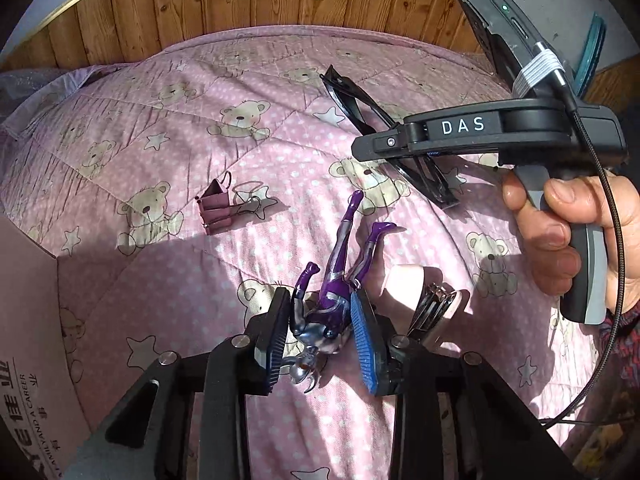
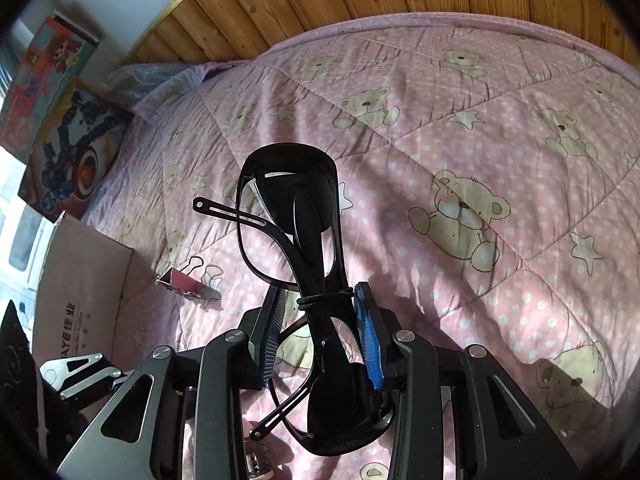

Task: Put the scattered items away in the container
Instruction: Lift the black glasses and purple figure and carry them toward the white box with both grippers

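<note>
The left gripper (image 1: 322, 330) has its jaws closed partway around a purple and silver action figure (image 1: 334, 280), pressing the torso from both sides. The figure's horned head points toward the camera and its legs point away toward 12 o'clock. At 2 o'clock from the jaws, just beside them, lies a pale pink nail clipper (image 1: 430, 306). At 10 o'clock, a little farther off, a pink binder clip (image 1: 214, 210) rests on the pink teddy-bear quilt (image 1: 200, 92). At 9 o'clock stands the wall of a cardboard box (image 1: 28, 320), the container.

The right gripper (image 2: 320, 332) has its jaws closed partway on folded black glasses (image 2: 304, 248), gripping at the middle where a thin black elastic band (image 2: 324, 298) wraps the frame. The lenses extend away toward 12 o'clock. The box (image 2: 80, 280) sits at 9 o'clock of these jaws, with the binder clip (image 2: 180, 282) between.

Risks: the figure is held only at its narrow torso, so it may pivot or slip during a lift. The glasses are long and gripped at one point; they could swing, or a temple arm could catch on the box rim.

Readable text: "DAS" on the right gripper's body, seen by the left camera; "A CAREER" and Chinese characters on the box, plus partial letters "AYE".
</note>
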A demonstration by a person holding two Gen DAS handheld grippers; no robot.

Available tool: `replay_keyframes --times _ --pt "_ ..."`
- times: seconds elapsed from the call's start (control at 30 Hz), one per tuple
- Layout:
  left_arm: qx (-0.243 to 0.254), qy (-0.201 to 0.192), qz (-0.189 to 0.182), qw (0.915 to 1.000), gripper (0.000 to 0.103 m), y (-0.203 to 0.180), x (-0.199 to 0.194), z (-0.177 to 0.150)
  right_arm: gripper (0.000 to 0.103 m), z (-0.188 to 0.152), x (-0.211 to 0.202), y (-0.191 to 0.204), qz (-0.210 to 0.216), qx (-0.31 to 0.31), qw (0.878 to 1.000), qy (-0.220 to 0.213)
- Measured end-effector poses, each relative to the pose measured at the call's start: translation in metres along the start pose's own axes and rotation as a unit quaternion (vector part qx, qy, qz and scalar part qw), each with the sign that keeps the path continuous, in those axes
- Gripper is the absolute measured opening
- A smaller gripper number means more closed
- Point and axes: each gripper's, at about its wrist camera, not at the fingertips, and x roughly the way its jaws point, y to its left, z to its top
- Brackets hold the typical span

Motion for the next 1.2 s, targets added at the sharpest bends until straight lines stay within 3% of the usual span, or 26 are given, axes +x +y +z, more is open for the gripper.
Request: replay_keyframes --times 0.2,0.4,0.5,0.8,1.0,1.2 --pt "-0.006 -0.002 0.002 1.0 0.027 0.001 -0.004 -0.002 0.032 -0.011 -0.012 0.001 0.003 0.012 1.0 -0.006" --pt "0.072 -0.023 0.033 0.9966 0.025 -0.025 -0.004 -0.006 0.032 -0.018 -0.012 0.002 0.001 0.014 1.0 -0.01" --pt "0.092 -0.018 0.037 0.9949 0.03 -0.032 0.008 -0.005 0.036 -0.017 -0.003 -0.003 -0.023 0.015 1.0 -0.008" --pt "0.025 -0.025 -0.026 0.9991 0.032 -0.016 0.022 0.008 0.033 -0.021 -0.011 0.0 -0.035 0.012 0.999 -0.029" --pt "0.003 -0.038 -0.036 0.9986 0.032 0.006 -0.013 -0.001 0.03 -0.035 -0.037 -0.006 -0.027 0.053 0.997 -0.054" --pt "-0.004 -0.05 -0.038 0.998 0.032 -0.002 -0.04 -0.016 0.03 -0.046 -0.054 -0.01 -0.006 0.103 0.992 -0.067"
